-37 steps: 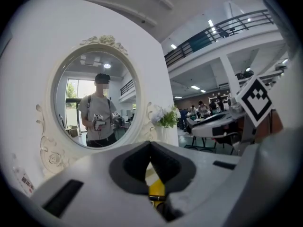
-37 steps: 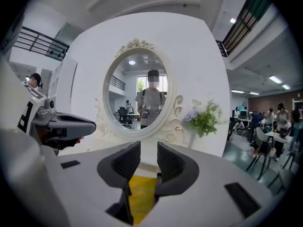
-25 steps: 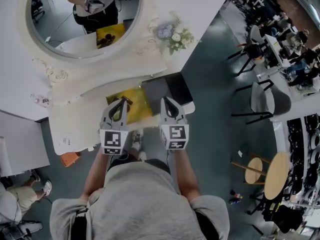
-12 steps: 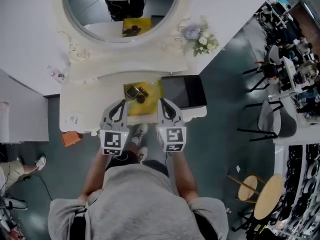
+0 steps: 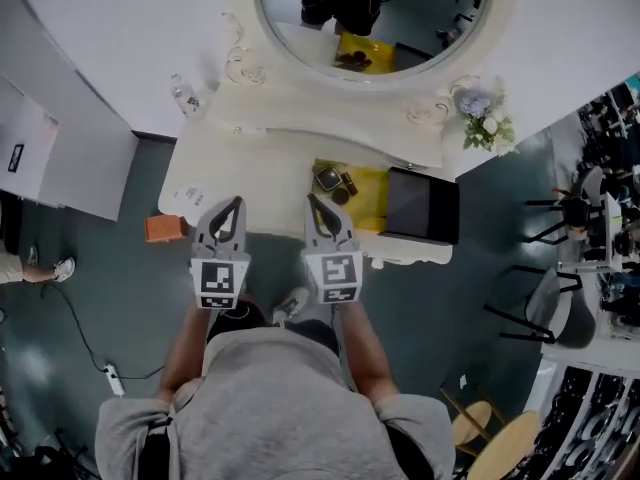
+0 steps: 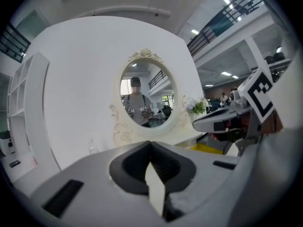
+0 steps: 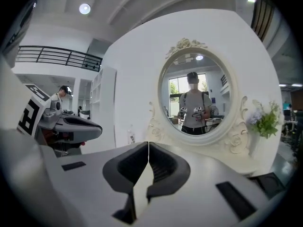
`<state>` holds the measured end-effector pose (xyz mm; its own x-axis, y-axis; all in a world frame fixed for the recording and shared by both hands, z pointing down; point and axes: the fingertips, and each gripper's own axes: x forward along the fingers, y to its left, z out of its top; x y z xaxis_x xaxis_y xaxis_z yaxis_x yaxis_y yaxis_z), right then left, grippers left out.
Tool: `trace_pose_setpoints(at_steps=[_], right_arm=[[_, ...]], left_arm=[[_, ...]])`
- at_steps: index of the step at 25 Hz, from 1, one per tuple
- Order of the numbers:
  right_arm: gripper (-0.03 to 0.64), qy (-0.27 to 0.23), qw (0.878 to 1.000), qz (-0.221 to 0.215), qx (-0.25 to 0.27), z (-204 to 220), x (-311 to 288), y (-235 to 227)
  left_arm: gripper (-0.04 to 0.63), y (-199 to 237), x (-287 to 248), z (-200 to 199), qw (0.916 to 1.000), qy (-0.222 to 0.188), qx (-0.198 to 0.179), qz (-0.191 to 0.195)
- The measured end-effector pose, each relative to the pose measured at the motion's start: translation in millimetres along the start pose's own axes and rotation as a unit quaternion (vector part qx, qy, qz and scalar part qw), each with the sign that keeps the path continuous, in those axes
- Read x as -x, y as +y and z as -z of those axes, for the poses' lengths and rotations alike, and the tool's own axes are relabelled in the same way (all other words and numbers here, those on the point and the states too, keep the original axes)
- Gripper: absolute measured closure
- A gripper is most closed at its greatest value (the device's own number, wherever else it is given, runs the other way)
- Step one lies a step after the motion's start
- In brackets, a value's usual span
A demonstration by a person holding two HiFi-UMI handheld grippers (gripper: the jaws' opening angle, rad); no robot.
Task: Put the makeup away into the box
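Observation:
Several small makeup pieces (image 5: pixel 333 182) lie on a yellow mat (image 5: pixel 372 188) on the white dressing table (image 5: pixel 280 158). To the right of the mat stands a black box (image 5: pixel 425 206). Both grippers hover side by side at the table's front edge, left of the mat. My left gripper (image 5: pixel 230 204) is shut and holds nothing; in its own view its tips (image 6: pixel 150 145) meet. My right gripper (image 5: pixel 311 200) is shut too, with nothing in it, tips together (image 7: pixel 148 143), and it is the one nearer the mat. Each gripper shows in the other's view.
An oval mirror (image 5: pixel 375 18) stands at the back of the table, with a flower bunch (image 5: pixel 485 118) to its right and a small bottle (image 5: pixel 182 93) to its left. A white card (image 5: pixel 190 200) lies near the left gripper. An orange object (image 5: pixel 165 228) sits on the floor; chairs (image 5: pixel 560 308) stand at the right.
The table, mat and box have slid to the right in the head view. Both grippers, once over the mat, now sit left of it, still shut.

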<state>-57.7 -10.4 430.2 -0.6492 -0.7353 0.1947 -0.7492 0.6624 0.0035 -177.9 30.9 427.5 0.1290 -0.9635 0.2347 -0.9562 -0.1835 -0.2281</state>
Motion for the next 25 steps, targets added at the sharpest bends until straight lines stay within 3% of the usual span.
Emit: trace_pose_setpoints(at_steps=[9, 20, 21, 23, 25], right_arm=[[0.600, 0.031, 0.994, -0.101, 0.020, 10.1, -60.9, 125.5], [0.595, 0.108, 0.977, -0.175, 0.052, 82.9, -130.2, 247.4], [0.579, 0.119, 0.974, -0.184, 0.056, 92.2, -134.7, 255.3], [0.460, 0.144, 0.967, -0.200, 0.062, 112.4, -143.1, 269.5], [0.418, 0.164, 0.962, -0.207, 0.065, 132.2, -152.0, 279.4]], left_arm=[[0.592, 94.7, 66.5, 60.9, 0.9952, 0.039, 0.040, -0.080], [0.592, 171.5, 110.5, 154.4, 0.9867, 0.087, 0.087, -0.106], [0.592, 175.1, 112.4, 161.7, 0.9862, 0.090, 0.090, -0.106], [0.592, 181.0, 115.8, 176.0, 0.9849, 0.096, 0.098, -0.105], [0.592, 185.6, 118.2, 191.0, 0.9837, 0.103, 0.104, -0.104]])
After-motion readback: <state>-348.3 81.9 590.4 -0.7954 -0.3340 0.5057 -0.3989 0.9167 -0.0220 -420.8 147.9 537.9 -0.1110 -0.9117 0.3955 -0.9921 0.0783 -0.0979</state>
